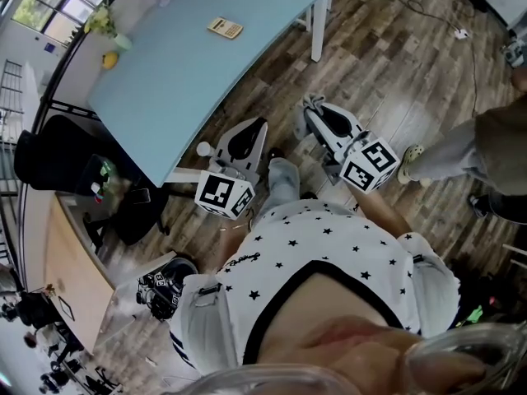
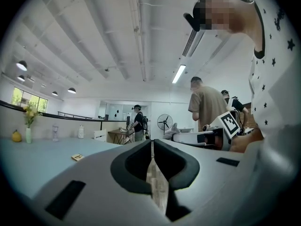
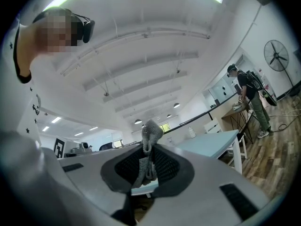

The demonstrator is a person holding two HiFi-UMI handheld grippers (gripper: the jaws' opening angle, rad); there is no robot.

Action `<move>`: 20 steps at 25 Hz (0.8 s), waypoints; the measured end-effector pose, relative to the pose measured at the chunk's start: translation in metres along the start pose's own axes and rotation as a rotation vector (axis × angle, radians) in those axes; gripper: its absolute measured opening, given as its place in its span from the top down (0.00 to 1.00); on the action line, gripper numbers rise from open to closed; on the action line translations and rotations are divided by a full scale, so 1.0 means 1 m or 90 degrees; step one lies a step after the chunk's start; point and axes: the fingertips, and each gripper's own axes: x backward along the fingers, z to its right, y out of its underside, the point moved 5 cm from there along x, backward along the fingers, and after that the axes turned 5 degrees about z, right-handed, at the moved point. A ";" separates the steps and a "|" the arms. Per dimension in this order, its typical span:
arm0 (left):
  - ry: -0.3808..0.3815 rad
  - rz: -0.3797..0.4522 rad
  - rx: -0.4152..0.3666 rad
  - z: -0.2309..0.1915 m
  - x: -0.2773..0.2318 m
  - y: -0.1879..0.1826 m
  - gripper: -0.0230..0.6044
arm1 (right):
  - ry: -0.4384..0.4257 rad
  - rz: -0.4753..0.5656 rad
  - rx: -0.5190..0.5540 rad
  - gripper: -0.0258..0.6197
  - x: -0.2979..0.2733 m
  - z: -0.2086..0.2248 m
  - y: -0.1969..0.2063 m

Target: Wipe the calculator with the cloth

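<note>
The calculator (image 1: 225,28) lies flat on the light blue table (image 1: 165,81), far from both grippers; in the left gripper view the calculator (image 2: 77,157) shows small on the tabletop (image 2: 33,159). My left gripper (image 1: 260,124) is held close to my body over the wooden floor, off the table's near edge. Its jaws (image 2: 151,144) meet with nothing between them. My right gripper (image 1: 312,105) hovers beside it, also over the floor. It is shut on a grey knitted cloth (image 3: 150,138) that bunches up above the jaws.
A yellow fruit (image 1: 109,58) and a vase with flowers (image 1: 104,25) stand at the table's far left end. A black chair (image 1: 58,151) and a wooden desk (image 1: 74,262) are to the left. Another person (image 1: 486,151) stands on the floor at right.
</note>
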 end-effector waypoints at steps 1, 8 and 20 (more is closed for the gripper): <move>0.003 0.003 0.001 -0.003 -0.004 0.000 0.90 | 0.002 -0.002 0.002 0.88 -0.003 0.003 0.000; 0.006 0.004 0.003 -0.040 -0.026 -0.002 0.90 | -0.002 -0.002 0.005 0.88 -0.042 0.021 -0.006; 0.014 0.001 0.013 -0.113 -0.072 -0.005 0.90 | 0.008 -0.015 -0.001 0.88 -0.115 0.064 -0.007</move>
